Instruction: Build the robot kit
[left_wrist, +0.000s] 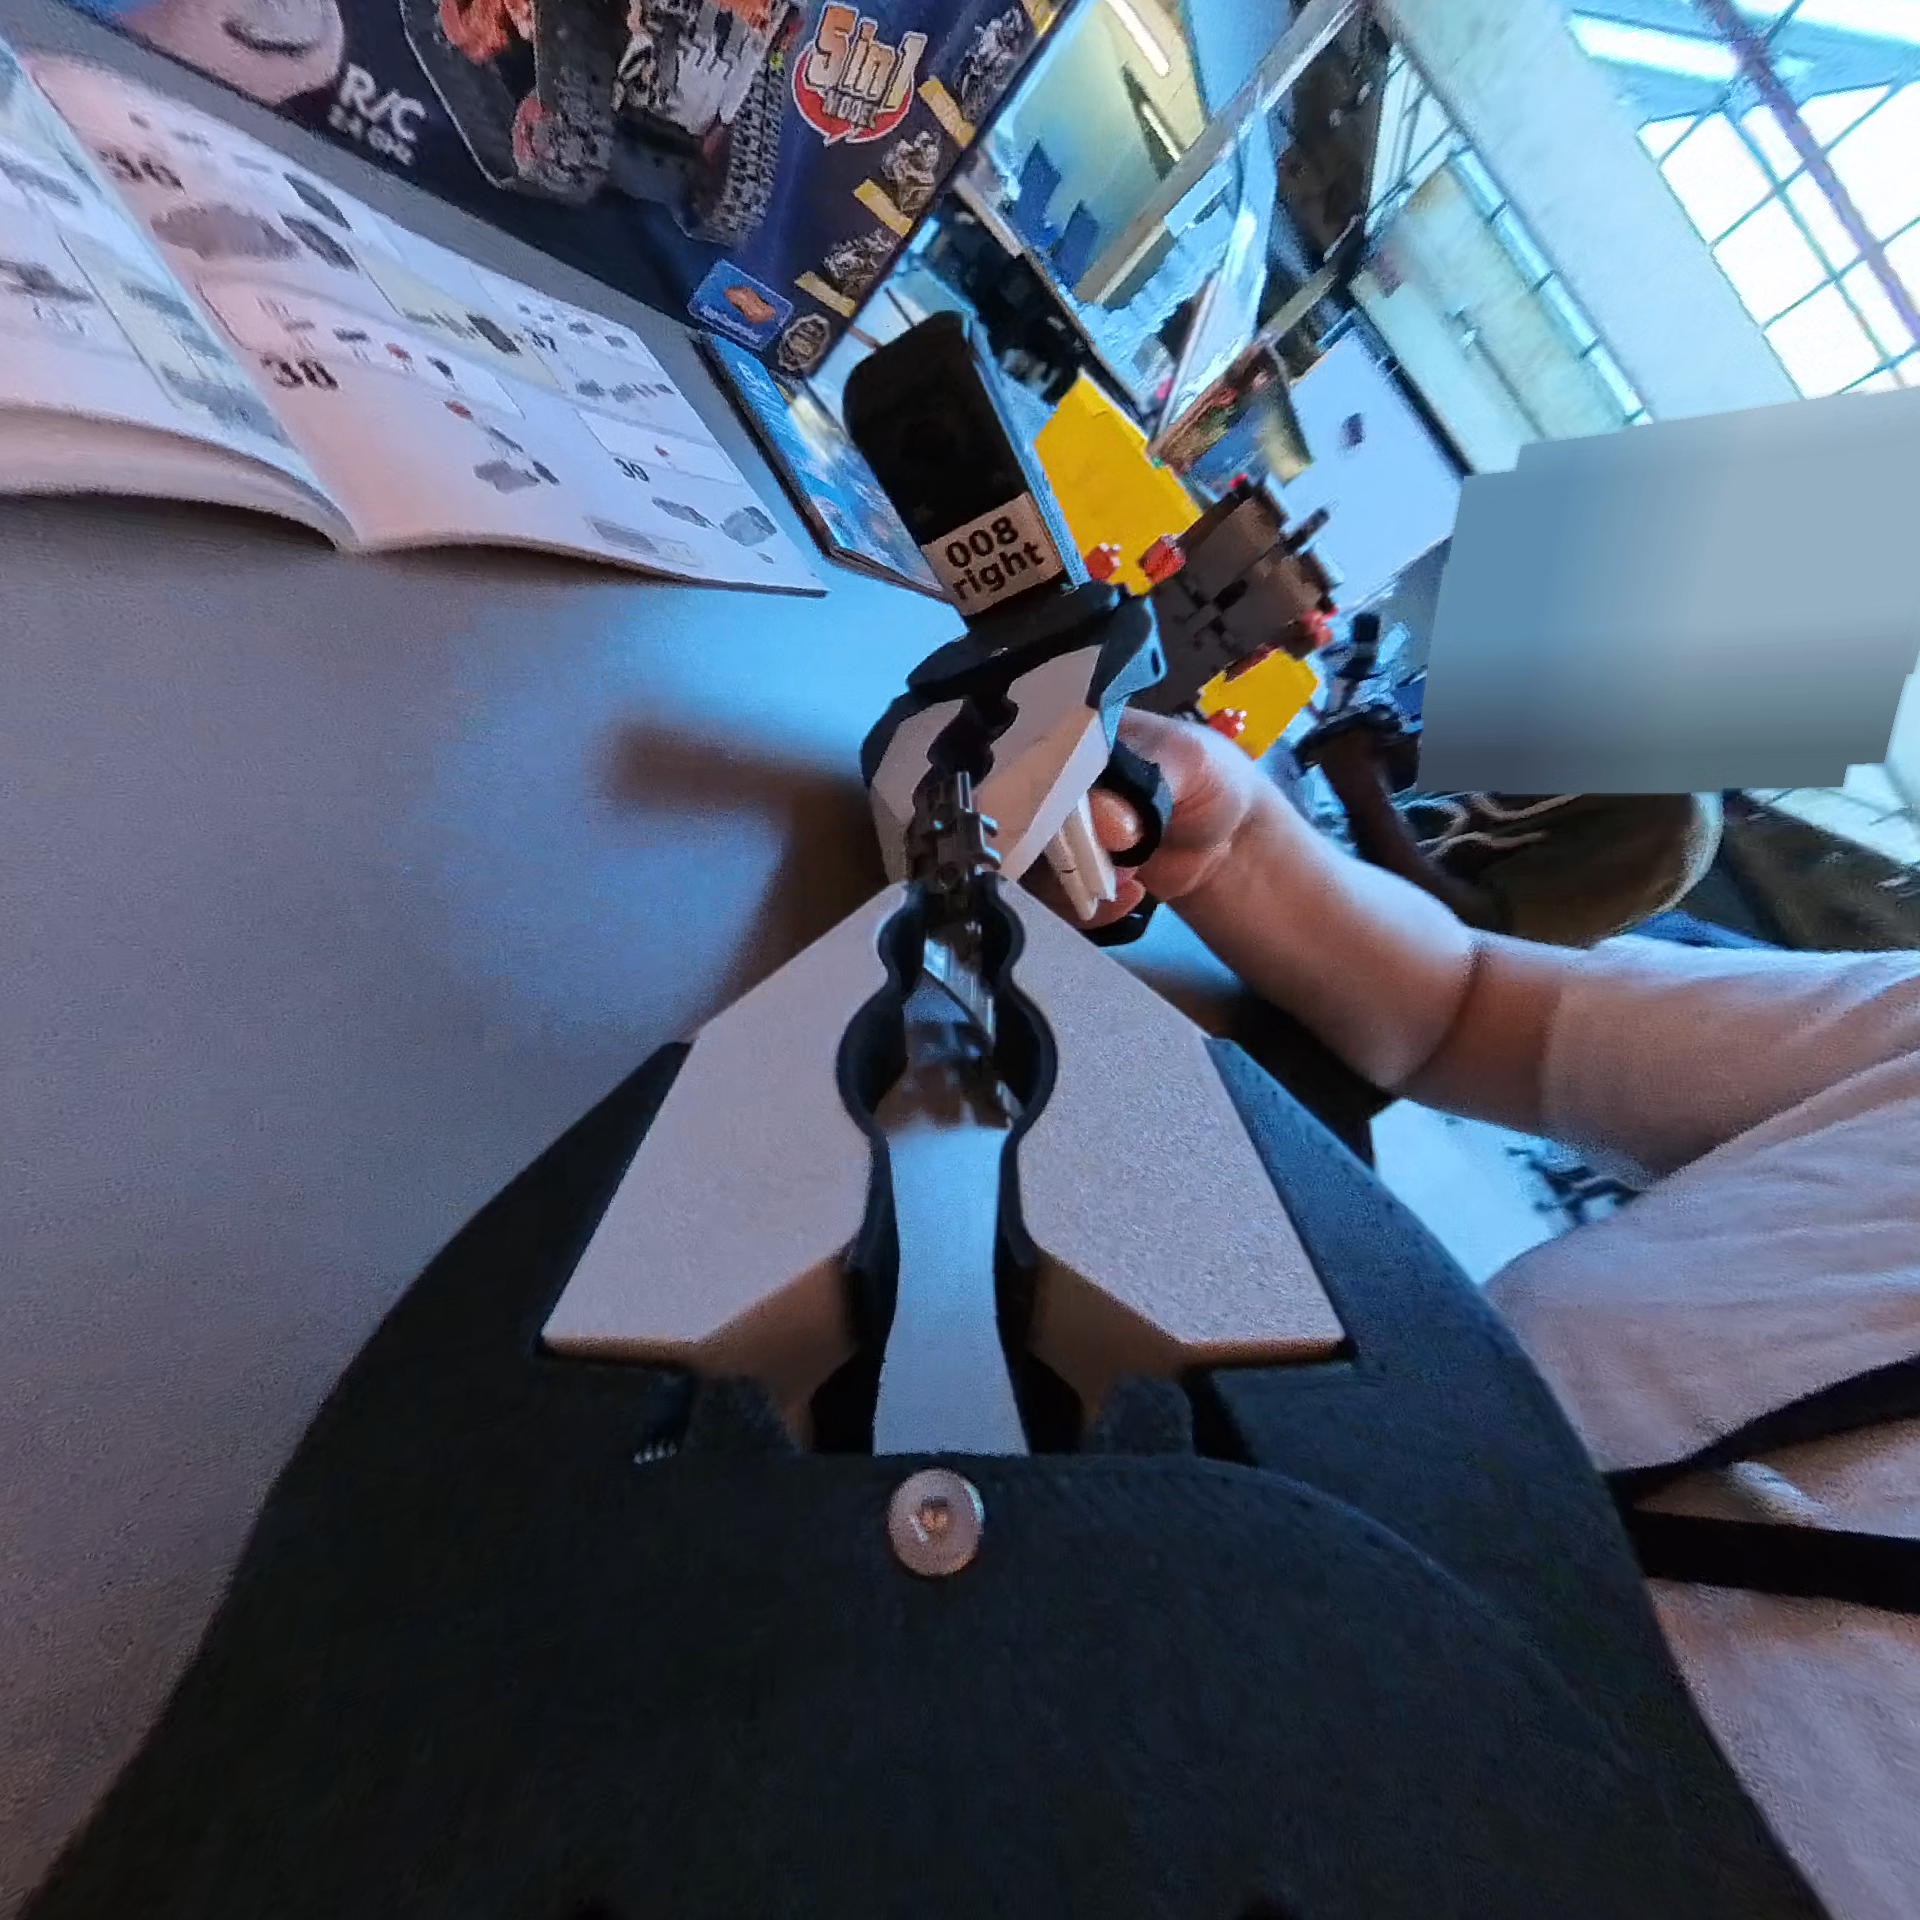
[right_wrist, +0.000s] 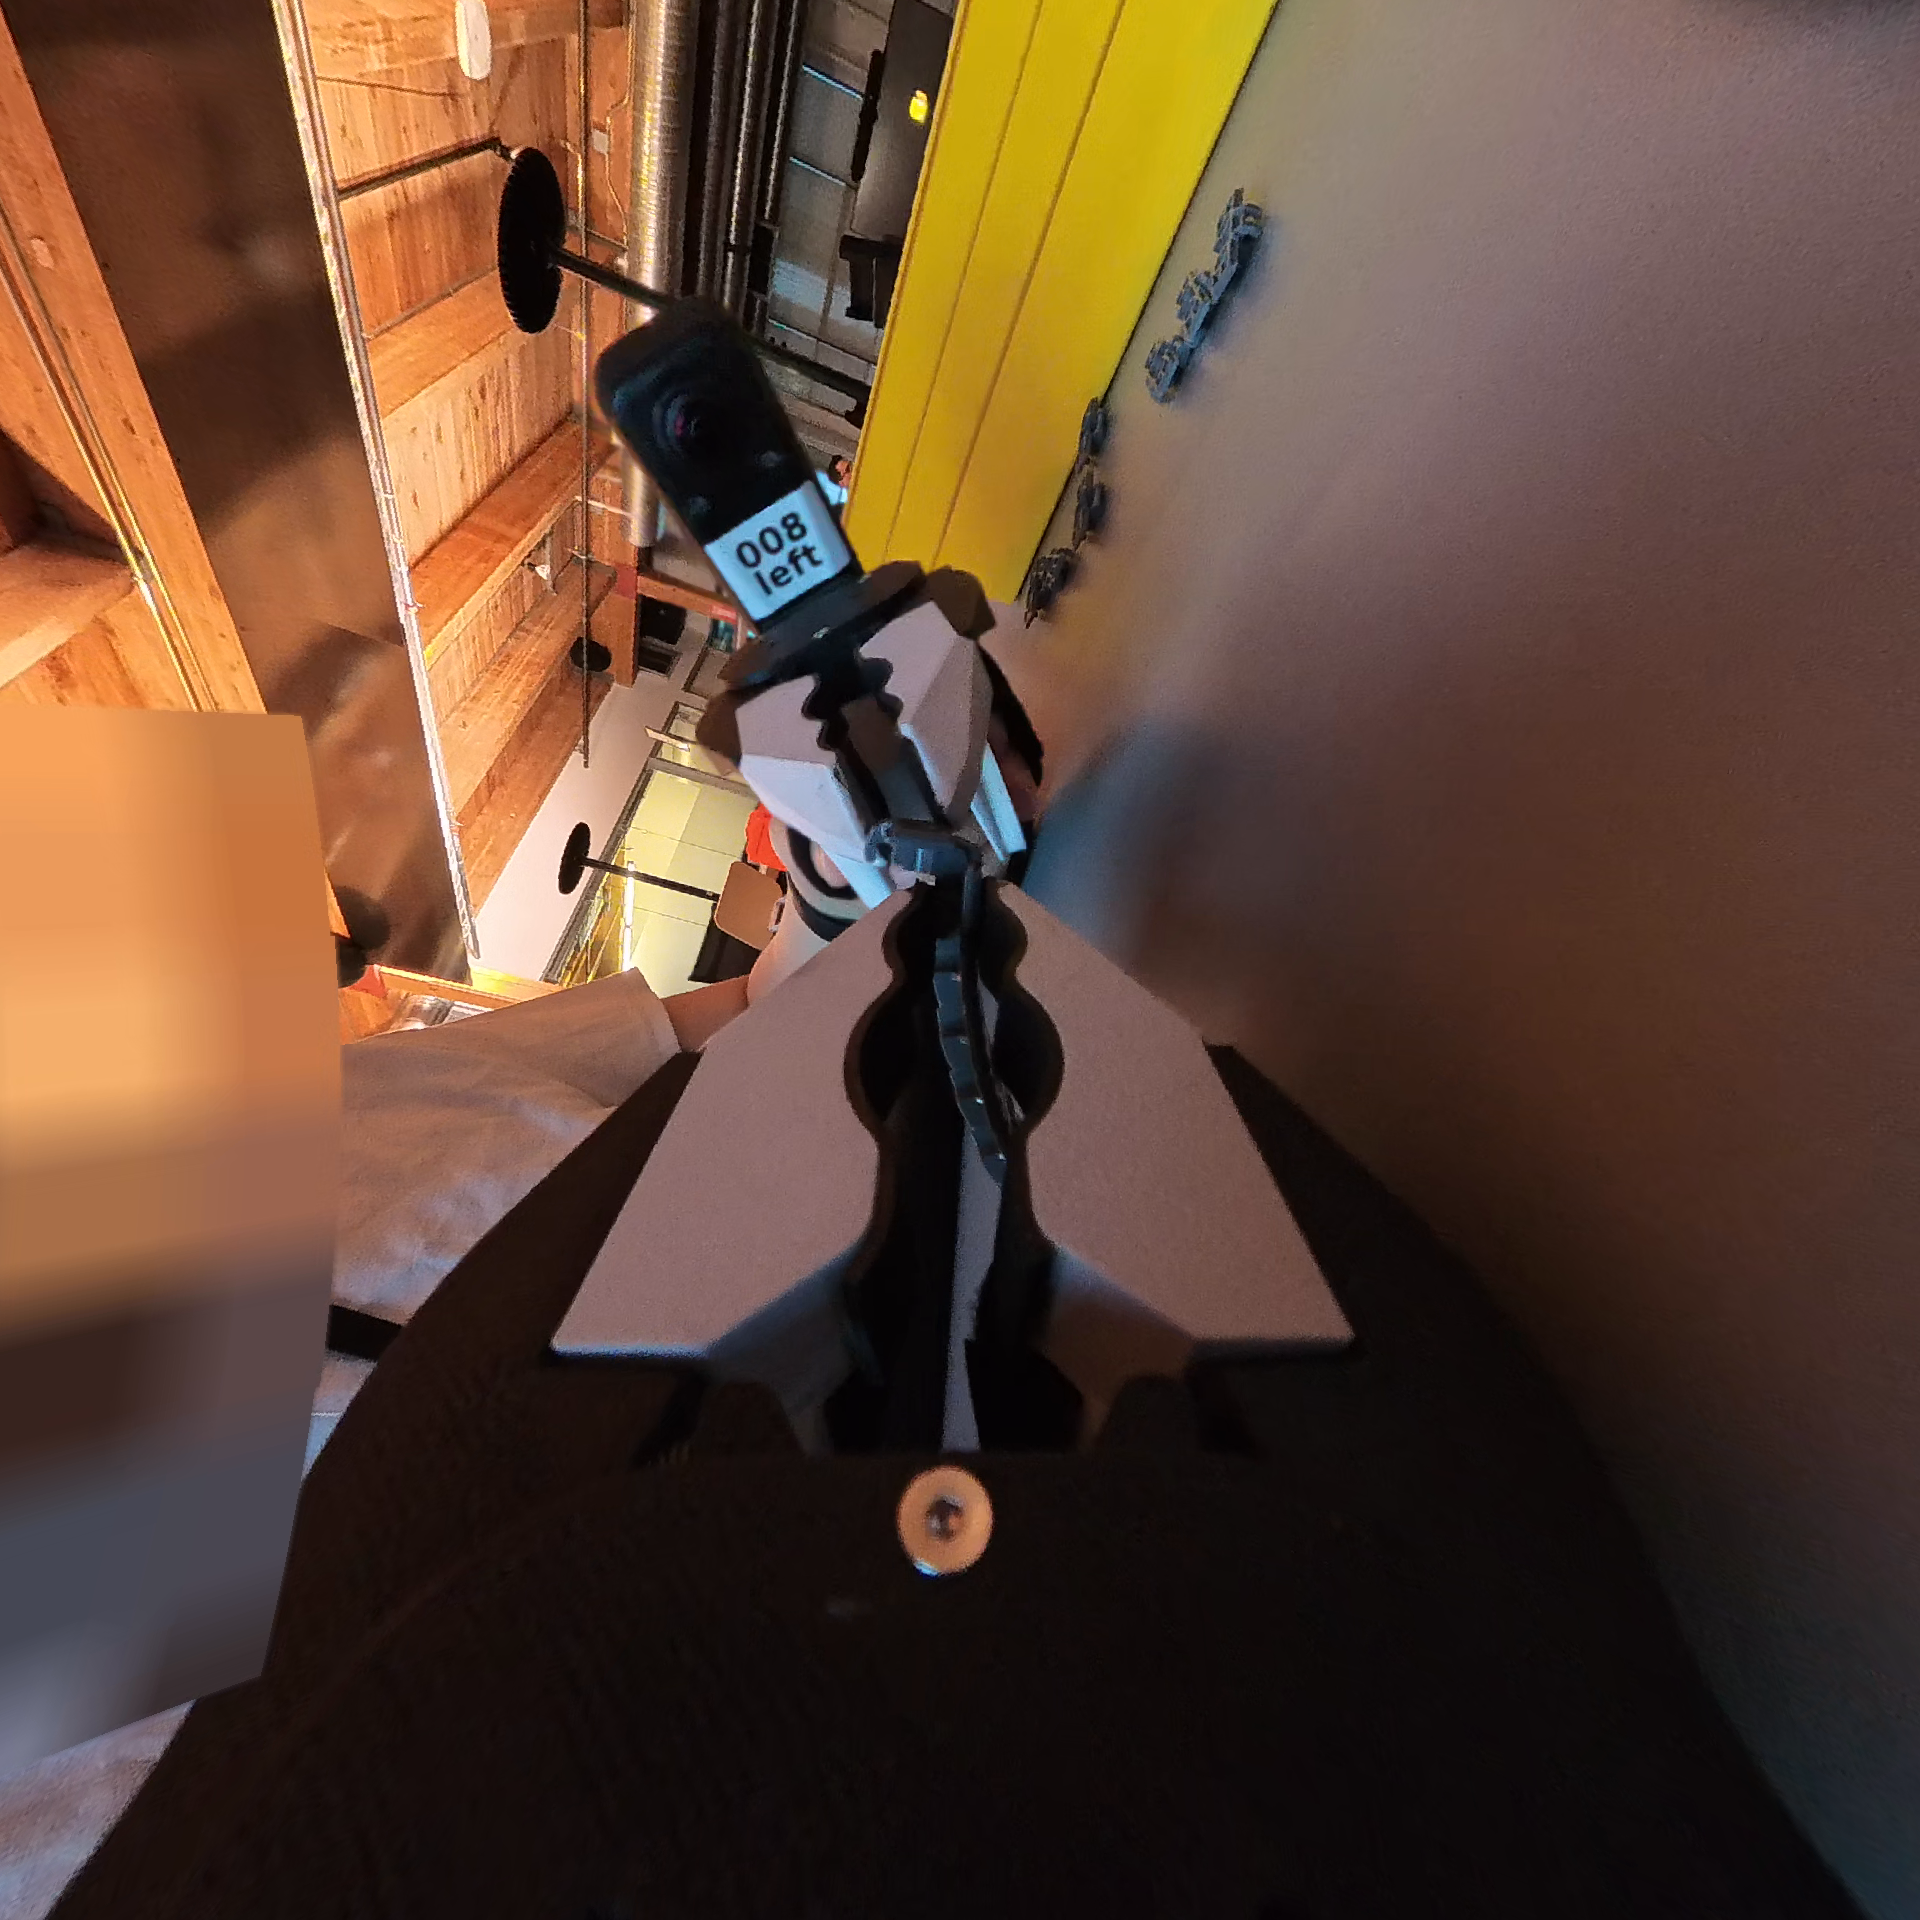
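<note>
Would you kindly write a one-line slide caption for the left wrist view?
Left gripper and right gripper meet tip to tip on a dark toy-brick strip above a grey table.

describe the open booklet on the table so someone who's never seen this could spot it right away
Start from the grey table in the left wrist view and look to its far left side. The open instruction booklet lies flat there, just in front of the dark toy box; it alone shows pale pages with small part diagrams.
</note>
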